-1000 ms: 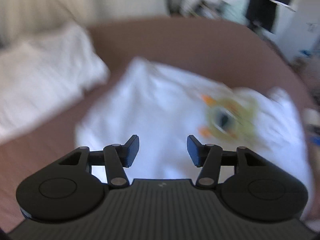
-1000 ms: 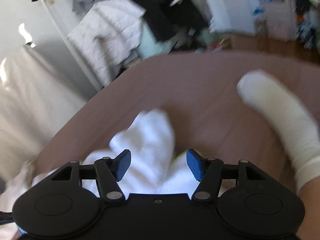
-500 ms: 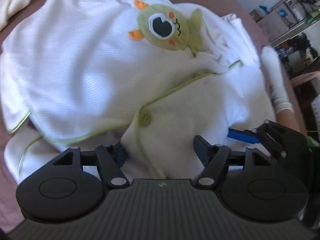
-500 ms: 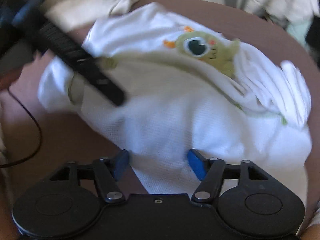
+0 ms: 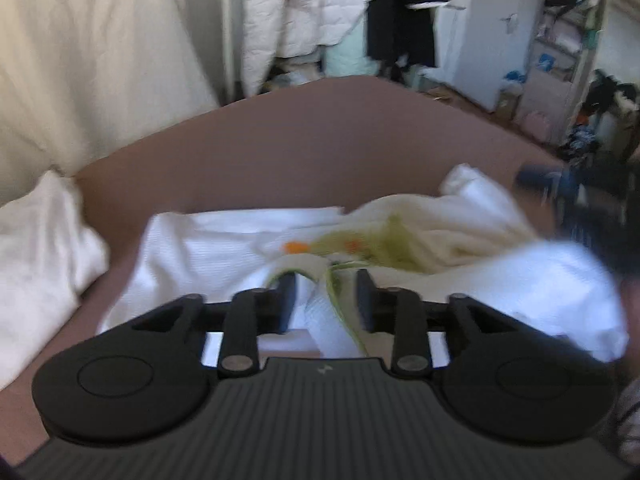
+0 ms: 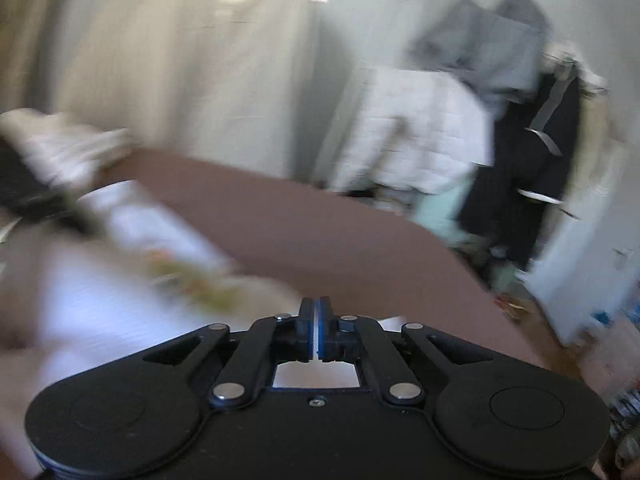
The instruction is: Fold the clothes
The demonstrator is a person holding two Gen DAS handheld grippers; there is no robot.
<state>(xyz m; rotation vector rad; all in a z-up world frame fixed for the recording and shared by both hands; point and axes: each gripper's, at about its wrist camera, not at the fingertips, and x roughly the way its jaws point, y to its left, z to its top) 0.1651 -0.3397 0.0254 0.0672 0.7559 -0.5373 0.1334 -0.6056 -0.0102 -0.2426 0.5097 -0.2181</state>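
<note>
A white baby garment with green trim and a green monster patch lies crumpled on the brown bed. My left gripper hangs low over its near edge. Its jaws are closing around a raised fold of the trimmed hem, and a gap still shows beside the pads. My right gripper is shut, with a thin white strip of the garment pinched between its blue pads. In the left wrist view the right gripper is a dark blur at the right, with the cloth lifted toward it.
A white bundle of bedding lies at the bed's left edge against a pale curtain. Beyond the bed hang a white quilted jacket and dark clothes. A cluttered shelf stands at the right.
Both cameras have tilted up from the flat garment toward the room. The right jaws have shut on the cloth. The left jaws have narrowed around a fold, and the garment is bunched and lifted.
</note>
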